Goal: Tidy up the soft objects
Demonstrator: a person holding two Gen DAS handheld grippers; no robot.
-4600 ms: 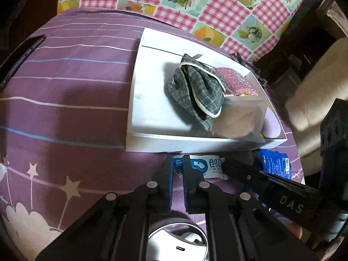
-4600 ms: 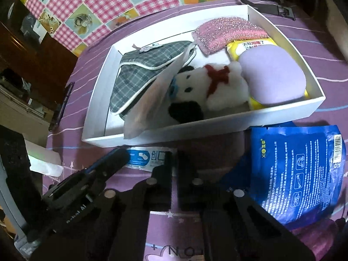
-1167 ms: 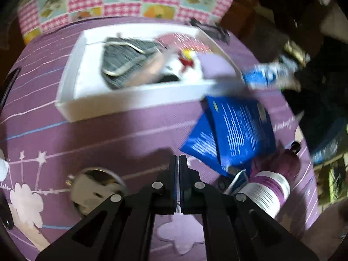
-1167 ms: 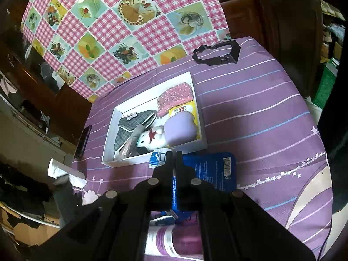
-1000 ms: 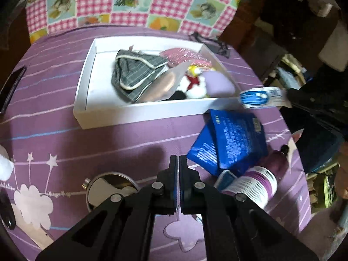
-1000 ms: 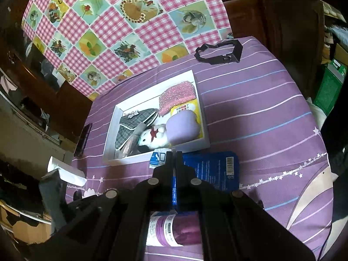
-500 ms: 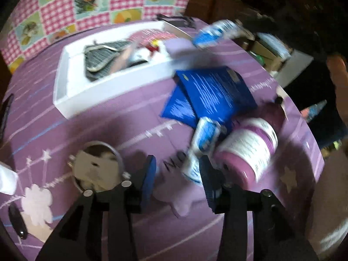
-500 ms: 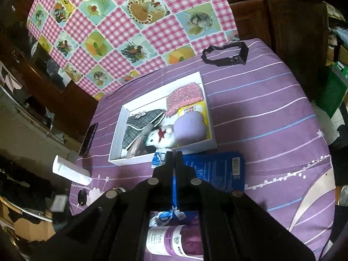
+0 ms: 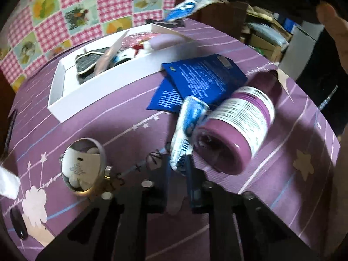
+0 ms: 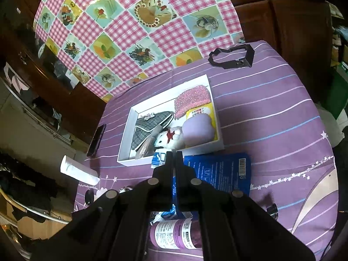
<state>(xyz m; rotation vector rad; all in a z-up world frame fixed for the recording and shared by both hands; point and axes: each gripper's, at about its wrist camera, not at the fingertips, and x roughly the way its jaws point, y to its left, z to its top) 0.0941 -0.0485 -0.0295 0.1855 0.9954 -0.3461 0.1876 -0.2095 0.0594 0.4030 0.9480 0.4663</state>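
Left gripper [image 9: 178, 165]: jaws drawn narrow and clamped on the near end of a tissue packet [image 9: 189, 117]. I have it by the end so that the body trails ahead of the tips.
Right gripper [image 10: 174, 154]: fingers pressed together. I judge they pinch the edge of a second packet [image 9: 191, 4], which hangs over the far wall of the box, ready to drop in.
White box [image 9: 104, 89]: one, ahead and left of my left tips, just past my right tips. It is the collecting place.
Box contents: one plaid pouch [image 10: 148, 126], one plush toy [image 10: 167, 137], one pink scrubber [image 10: 192, 102] and one lilac pad [image 10: 196, 130], packed side by side.
Blue pouches [image 9: 204, 76]: two, overlapping, ahead of the left tips and against the box front. Not yet sorted.
Purple bottle [image 9: 243, 121]: one, on its side, touching the held packet on its right. It is hard, so it stays out, in my judgement.
Round mirror [image 9: 82, 163]: one, left of the left tips.
Tissue packets: two, one in each gripper.
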